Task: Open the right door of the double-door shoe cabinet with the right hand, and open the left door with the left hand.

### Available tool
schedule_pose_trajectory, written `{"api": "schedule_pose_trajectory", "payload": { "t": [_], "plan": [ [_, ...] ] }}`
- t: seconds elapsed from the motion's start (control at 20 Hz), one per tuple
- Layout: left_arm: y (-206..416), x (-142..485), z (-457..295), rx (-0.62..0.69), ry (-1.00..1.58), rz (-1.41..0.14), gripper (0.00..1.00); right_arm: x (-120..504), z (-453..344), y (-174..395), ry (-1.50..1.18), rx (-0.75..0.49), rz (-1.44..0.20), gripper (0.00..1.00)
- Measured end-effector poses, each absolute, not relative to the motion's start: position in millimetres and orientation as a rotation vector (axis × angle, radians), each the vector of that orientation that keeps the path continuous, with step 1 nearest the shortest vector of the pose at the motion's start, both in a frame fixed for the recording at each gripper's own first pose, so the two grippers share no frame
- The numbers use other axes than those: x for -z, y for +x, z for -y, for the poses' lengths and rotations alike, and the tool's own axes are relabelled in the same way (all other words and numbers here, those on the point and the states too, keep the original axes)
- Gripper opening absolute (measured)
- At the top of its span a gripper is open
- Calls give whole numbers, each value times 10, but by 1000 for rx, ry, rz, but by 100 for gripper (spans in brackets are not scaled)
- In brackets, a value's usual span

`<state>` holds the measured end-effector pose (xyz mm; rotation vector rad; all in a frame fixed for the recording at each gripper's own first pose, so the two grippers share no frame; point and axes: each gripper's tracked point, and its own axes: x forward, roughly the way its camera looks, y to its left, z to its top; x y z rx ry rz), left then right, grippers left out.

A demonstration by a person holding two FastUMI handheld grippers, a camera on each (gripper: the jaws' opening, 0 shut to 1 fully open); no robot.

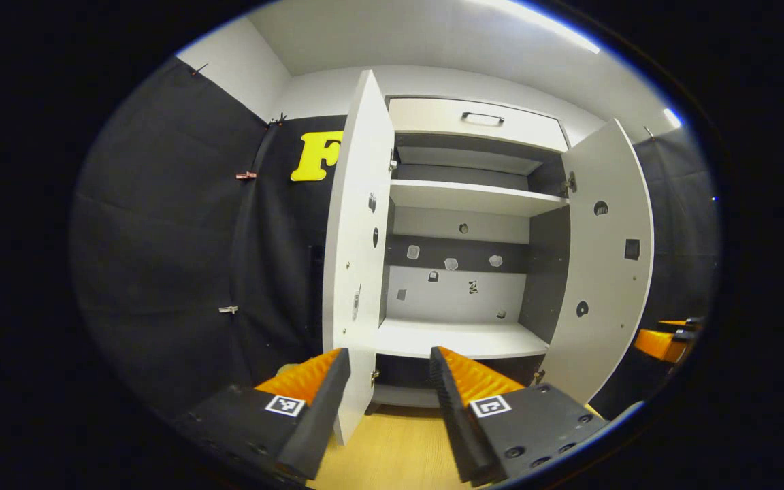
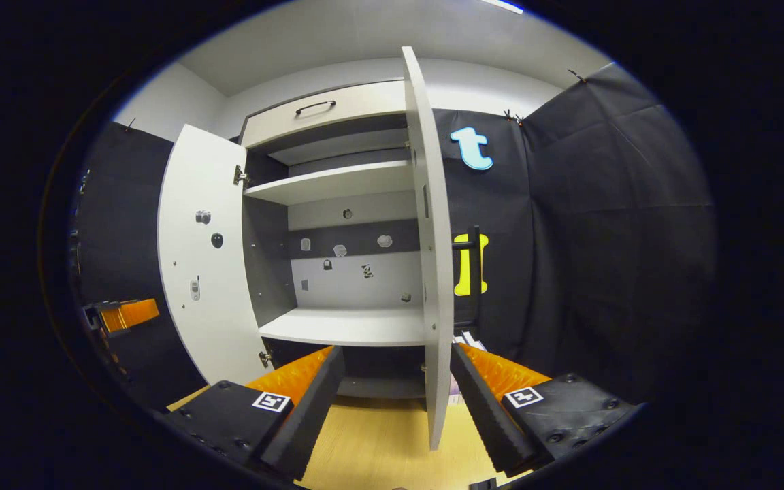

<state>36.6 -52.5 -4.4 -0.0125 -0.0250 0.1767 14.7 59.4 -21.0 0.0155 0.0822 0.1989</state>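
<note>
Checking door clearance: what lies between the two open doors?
In the left gripper view, bare shelves lie between the left door and right door.

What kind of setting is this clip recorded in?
Most likely a staged recording booth, not a home: black cloth walls pinned up around a lone white shoe cabinet, both doors open, shelves bare, on a wood-look floor.

Light: bright, even, from ceiling strip lights [image 1: 542, 27].
Shadows: soft, beneath the cabinet shelves [image 1: 474, 197].
Glare: mild on the strips.
Distortion: strong fisheye bending at edges.
Focus: sharp throughout.
</note>
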Motion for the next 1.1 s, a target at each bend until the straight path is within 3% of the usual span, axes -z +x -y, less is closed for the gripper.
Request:
{"api": "schedule_pose_trajectory", "payload": {
  "t": [0.05,0.15,1.1],
  "plan": [
    [329,27,611,-179,-2,35,86,192,-527,164,19,-197,-81,98],
    [288,-39,738,-170,18,57,96,225,-481,141,35,-196,-96,98],
    [147,118,220,-143,93,55,98,575,-935,-118,70,-130,-145,98]
  ]
}}
